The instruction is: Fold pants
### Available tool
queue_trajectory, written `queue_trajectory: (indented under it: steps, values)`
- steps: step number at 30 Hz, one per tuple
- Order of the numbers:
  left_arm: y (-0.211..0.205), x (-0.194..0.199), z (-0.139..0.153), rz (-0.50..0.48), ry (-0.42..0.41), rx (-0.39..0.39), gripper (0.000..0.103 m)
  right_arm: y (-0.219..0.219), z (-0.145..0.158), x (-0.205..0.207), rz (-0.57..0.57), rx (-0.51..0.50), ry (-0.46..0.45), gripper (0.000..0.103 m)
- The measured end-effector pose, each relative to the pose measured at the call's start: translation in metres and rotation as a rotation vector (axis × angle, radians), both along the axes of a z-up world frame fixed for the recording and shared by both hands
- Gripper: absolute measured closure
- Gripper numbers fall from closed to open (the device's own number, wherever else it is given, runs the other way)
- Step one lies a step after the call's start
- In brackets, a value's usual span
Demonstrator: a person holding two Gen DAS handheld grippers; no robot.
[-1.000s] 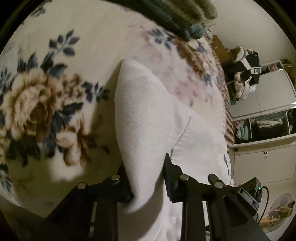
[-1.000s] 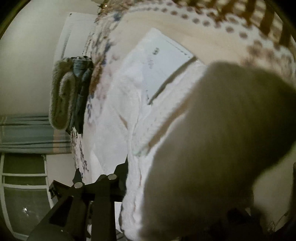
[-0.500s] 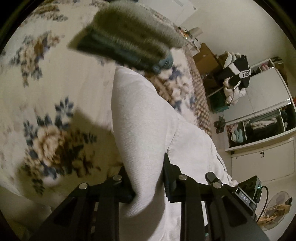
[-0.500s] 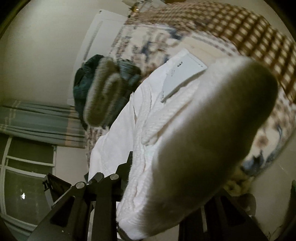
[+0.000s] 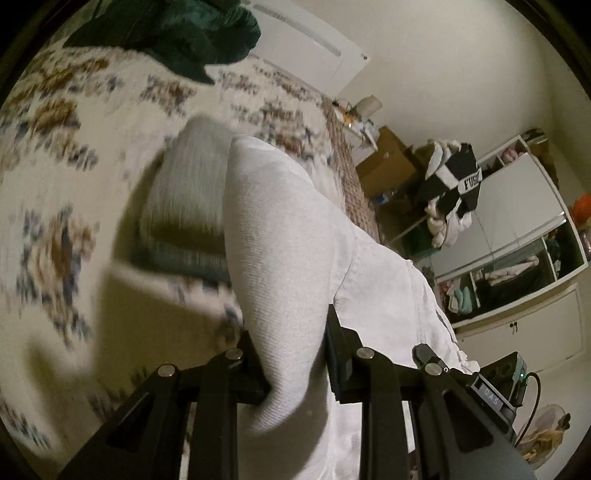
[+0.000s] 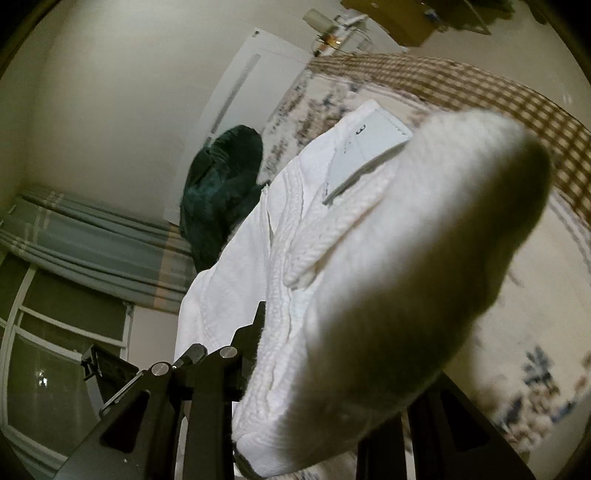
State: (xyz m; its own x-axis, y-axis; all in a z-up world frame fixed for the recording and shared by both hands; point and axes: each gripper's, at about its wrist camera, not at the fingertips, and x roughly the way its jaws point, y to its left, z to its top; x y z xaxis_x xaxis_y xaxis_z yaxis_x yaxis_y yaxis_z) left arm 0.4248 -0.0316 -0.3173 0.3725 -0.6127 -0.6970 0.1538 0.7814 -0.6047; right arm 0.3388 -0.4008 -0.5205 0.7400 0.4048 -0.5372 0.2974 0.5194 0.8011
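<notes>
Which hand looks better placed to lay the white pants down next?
Hard to say; probably both. The left gripper and right gripper each clamp the white pants above the floral bedspread.

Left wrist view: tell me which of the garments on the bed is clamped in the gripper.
The white pants, pinched between the left gripper fingers. The folded grey-green stack and the dark green heap lie apart on the floral bedspread.

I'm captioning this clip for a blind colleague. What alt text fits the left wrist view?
The left gripper is shut on a bunched fold of white pants, lifted above a floral bedspread. Folded grey-green clothes lie just behind, a dark green garment farther back, open wardrobe shelves at right.
</notes>
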Motion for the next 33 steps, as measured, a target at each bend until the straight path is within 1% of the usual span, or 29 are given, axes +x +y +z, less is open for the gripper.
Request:
queue_trajectory:
  steps: [2,3,4,5,7,10,12,13,14,17,19,20,21,23,24,26,27,29,31,33]
  values:
    - [0.007,0.031,0.002,0.005,-0.010,-0.004,0.082,0.008,0.003,0.049,-0.010,0.001,-0.015,0.076]
    - [0.010,0.051,0.002,0.010,-0.015,-0.004,0.082,0.010,0.003,0.066,-0.011,0.002,-0.020,0.076]
    - [0.013,0.069,0.000,0.013,-0.017,-0.010,0.082,0.014,0.001,0.083,-0.013,-0.001,-0.025,0.076]
    - [0.017,0.093,-0.004,0.018,-0.019,-0.014,0.082,0.018,-0.003,0.111,-0.017,-0.002,-0.032,0.076]
    - [0.022,0.124,-0.014,0.023,-0.018,-0.017,0.082,0.022,-0.011,0.146,-0.018,-0.004,-0.037,0.076]
    - [0.028,0.177,-0.041,0.030,-0.003,-0.015,0.082,0.029,-0.032,0.201,-0.020,-0.010,-0.034,0.076]
    - [0.030,0.202,-0.059,0.032,0.009,-0.009,0.082,0.031,-0.051,0.235,-0.022,-0.010,-0.024,0.076]
    - [0.031,0.211,-0.067,0.033,0.014,-0.004,0.082,0.033,-0.060,0.246,-0.020,-0.010,-0.019,0.076]
    - [0.033,0.224,-0.083,0.036,0.028,0.003,0.082,0.037,-0.073,0.262,-0.019,-0.013,-0.007,0.076]
    - [0.037,0.243,-0.113,0.041,0.065,0.026,0.082,0.041,-0.109,0.288,-0.014,-0.012,0.035,0.076]
    - [0.039,0.247,-0.128,0.039,0.081,0.047,0.081,0.043,-0.126,0.297,-0.001,-0.005,0.066,0.075]
    - [0.043,0.247,-0.133,0.040,0.092,0.042,0.081,0.042,-0.136,0.301,0.005,0.005,0.087,0.071]
    - [0.045,0.246,-0.136,0.042,0.099,0.034,0.080,0.040,-0.140,0.302,0.006,0.017,0.101,0.065]
    - [0.049,0.242,-0.136,0.042,0.107,0.028,0.078,0.033,-0.146,0.301,0.013,0.048,0.138,0.060]
    - [0.049,0.239,-0.135,0.039,0.109,0.029,0.078,0.028,-0.148,0.300,0.016,0.061,0.151,0.059]
    - [0.050,0.234,-0.132,0.035,0.113,0.035,0.077,0.020,-0.146,0.292,0.020,0.065,0.179,0.059]
    - [0.050,0.231,-0.131,0.038,0.113,0.039,0.077,0.013,-0.143,0.283,0.011,0.047,0.195,0.059]
    - [0.052,0.228,-0.130,0.044,0.121,0.037,0.077,-0.001,-0.138,0.265,-0.003,0.043,0.209,0.059]
    - [0.053,0.228,-0.131,0.049,0.129,0.035,0.076,-0.005,-0.127,0.249,-0.017,0.012,0.227,0.059]
    - [0.052,0.226,-0.130,0.057,0.149,0.045,0.075,-0.009,-0.128,0.245,-0.019,-0.025,0.250,0.059]
